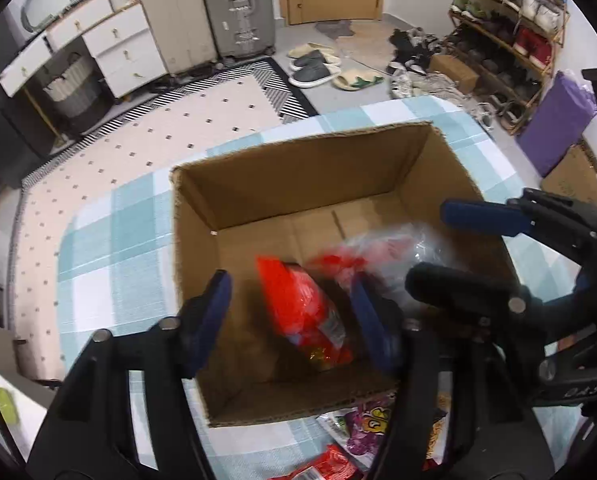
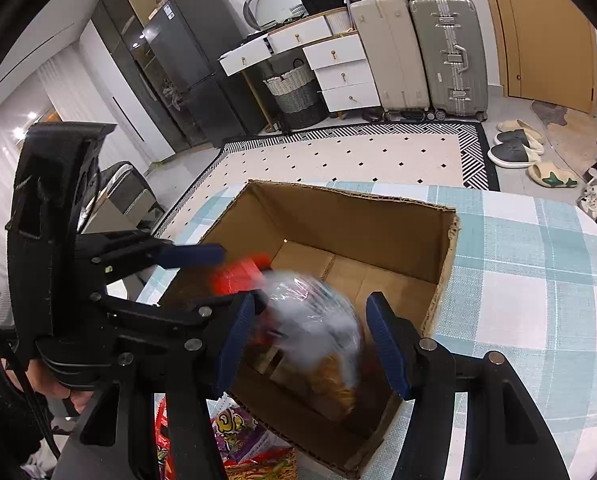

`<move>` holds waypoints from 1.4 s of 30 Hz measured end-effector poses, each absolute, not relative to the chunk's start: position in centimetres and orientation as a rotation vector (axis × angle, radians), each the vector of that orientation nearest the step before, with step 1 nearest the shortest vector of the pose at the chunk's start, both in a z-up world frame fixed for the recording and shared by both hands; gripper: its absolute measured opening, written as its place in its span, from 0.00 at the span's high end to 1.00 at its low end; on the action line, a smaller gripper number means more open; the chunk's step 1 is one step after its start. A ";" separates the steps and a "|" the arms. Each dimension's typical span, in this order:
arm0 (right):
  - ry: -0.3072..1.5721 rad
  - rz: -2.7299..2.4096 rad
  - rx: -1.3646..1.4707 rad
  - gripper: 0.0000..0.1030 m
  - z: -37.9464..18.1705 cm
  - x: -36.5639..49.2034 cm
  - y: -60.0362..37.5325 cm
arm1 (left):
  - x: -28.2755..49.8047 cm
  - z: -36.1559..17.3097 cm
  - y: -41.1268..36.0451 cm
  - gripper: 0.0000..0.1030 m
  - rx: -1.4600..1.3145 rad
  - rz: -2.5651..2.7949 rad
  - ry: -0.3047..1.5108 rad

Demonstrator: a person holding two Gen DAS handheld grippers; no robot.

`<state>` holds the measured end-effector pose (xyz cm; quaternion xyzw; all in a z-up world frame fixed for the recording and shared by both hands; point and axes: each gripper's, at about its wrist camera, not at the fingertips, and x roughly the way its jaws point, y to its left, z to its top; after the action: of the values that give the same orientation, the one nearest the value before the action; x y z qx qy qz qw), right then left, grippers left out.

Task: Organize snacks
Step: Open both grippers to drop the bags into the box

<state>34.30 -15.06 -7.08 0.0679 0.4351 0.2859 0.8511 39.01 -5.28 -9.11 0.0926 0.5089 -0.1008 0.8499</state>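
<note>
An open cardboard box (image 1: 298, 168) stands on the checked tablecloth. Inside it, a red snack bag (image 1: 302, 312) lies tilted between the blue pads of my left gripper (image 1: 290, 284), which is open and not touching it. A clear plastic bag (image 2: 318, 332) with brownish snacks is blurred between the fingers of my right gripper (image 2: 312, 304); the pads stand off it, so this gripper is open too. Both grippers hang over the box's near side, side by side. The right gripper (image 1: 430, 244) appears at the right of the left wrist view, with the clear bag (image 1: 382, 252) beyond its tips.
More snack packets, purple and red (image 1: 362, 428) (image 2: 234, 428), lie on the blue and white tablecloth (image 1: 110, 248) in front of the box. Beyond the table are a patterned rug (image 2: 338, 160), suitcases (image 2: 446, 56), drawers, slippers and a shoe rack (image 1: 506, 40). A hand (image 2: 70, 396) holds the left gripper.
</note>
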 end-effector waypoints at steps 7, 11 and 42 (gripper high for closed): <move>0.899 0.601 0.166 0.35 -6.1 33.1 -15.9 | 37.3 -7.5 -5.4 0.31 0.193 -0.194 1.034; 0.850 0.617 0.192 0.35 -4.6 31.5 -16.7 | 34.3 -5.2 -4.7 0.23 0.187 -0.194 0.978; 0.511 0.594 0.218 0.17 1.2 6.8 -18.6 | 6.0 4.5 -1.0 0.01 0.081 -0.087 0.604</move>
<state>6.78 -18.62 1.24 0.1060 0.2486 0.2888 0.9185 5.98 -1.01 4.50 0.0396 0.2971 -0.0429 0.9531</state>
